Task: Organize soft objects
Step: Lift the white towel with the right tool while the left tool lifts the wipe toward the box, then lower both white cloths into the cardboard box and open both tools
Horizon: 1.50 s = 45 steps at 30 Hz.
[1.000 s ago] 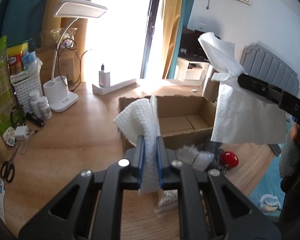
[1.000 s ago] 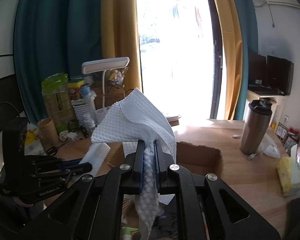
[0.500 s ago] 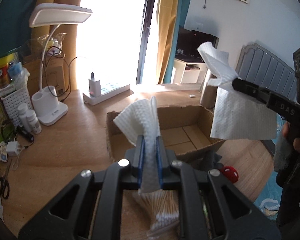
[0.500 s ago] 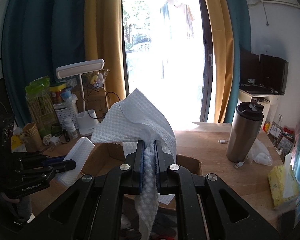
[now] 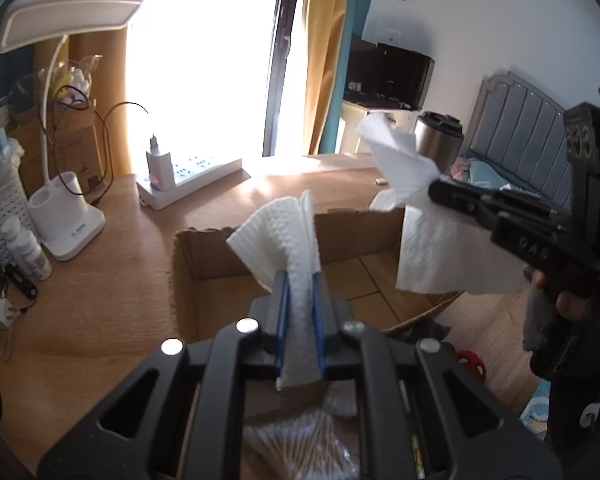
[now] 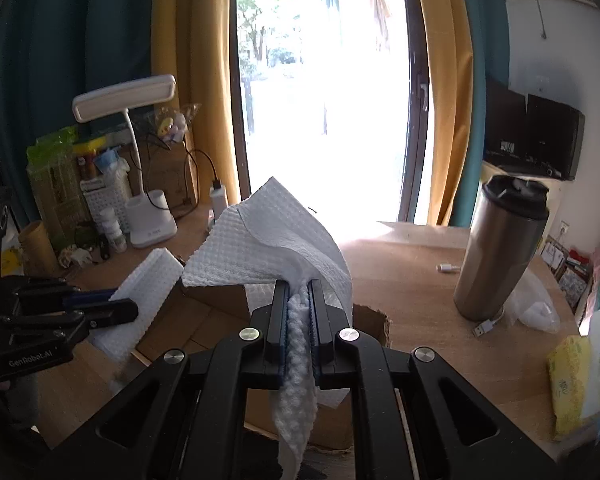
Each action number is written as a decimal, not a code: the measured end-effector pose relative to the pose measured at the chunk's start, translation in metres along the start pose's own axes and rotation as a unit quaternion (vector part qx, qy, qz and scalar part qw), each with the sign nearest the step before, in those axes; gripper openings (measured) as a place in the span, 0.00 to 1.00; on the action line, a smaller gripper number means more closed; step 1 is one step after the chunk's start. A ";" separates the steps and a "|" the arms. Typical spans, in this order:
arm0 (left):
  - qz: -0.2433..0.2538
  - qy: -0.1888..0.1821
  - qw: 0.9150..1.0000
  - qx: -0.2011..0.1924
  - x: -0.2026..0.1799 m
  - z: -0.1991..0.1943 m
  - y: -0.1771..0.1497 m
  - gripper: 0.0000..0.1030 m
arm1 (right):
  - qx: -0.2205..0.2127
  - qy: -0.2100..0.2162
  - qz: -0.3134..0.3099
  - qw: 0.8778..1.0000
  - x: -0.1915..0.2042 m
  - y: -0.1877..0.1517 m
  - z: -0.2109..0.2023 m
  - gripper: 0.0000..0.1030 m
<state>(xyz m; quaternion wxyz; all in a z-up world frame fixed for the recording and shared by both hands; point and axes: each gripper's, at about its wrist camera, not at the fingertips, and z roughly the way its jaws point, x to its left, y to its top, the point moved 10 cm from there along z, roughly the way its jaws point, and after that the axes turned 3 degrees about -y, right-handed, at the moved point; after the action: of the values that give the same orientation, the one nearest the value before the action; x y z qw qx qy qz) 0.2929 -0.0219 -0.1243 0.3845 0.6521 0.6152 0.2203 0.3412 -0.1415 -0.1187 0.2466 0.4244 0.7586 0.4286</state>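
Left hand-held gripper (image 5: 299, 300) & right hand-held gripper (image 6: 299, 300) both clamped on one white paper towel (image 6: 268, 248), held over the cardboard box (image 5: 204, 264) on the desk (image 5: 100, 280); risk: pulling apart w/ tension tears it.

Probably a bedroom: headboard (image 5: 516, 128), desk lamp (image 5: 66, 20).

white embossed paper towel (image 5: 288, 236) crumpled, above cardboard box (image 5: 352, 236)

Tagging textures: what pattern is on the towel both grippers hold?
White towel with embossed waffle dimples, clearest in the right wrist view.
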 end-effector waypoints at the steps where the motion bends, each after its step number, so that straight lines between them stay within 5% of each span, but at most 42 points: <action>1: 0.000 0.000 1.000 0.002 -0.001 0.003 0.000 0.11 | 0.004 0.001 0.000 1.000 -0.001 -0.004 0.003 0.10; 17: 0.003 -0.013 1.000 0.027 -0.017 0.040 0.000 0.11 | 0.113 -0.012 -0.093 0.989 0.008 -0.066 0.045 0.11; 23: 0.005 -0.023 0.999 0.047 -0.024 0.056 -0.004 0.11 | 0.091 -0.017 -0.074 0.993 0.002 -0.051 0.035 0.42; 31: -0.011 -0.038 0.993 0.113 -0.032 0.089 -0.021 0.14 | 0.052 -0.028 -0.043 0.997 -0.007 -0.032 0.015 0.51; 37: -0.025 -0.052 0.991 0.124 -0.034 0.092 -0.025 0.29 | 0.055 -0.046 -0.025 0.997 -0.019 -0.034 0.009 0.51; 40: -0.027 -0.057 0.992 0.113 -0.034 0.084 -0.021 0.52 | 0.054 -0.052 -0.019 0.997 -0.022 -0.035 0.004 0.51; 45: -0.026 -0.058 0.994 0.087 -0.031 0.064 -0.012 0.53 | 0.048 -0.056 -0.012 0.997 -0.018 -0.033 -0.005 0.51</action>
<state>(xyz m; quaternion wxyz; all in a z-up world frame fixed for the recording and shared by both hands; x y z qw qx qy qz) 0.3295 -0.0675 -0.1661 0.3664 0.6787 0.6255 0.1176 0.3328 -0.1685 -0.1447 0.2732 0.4500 0.7684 0.3639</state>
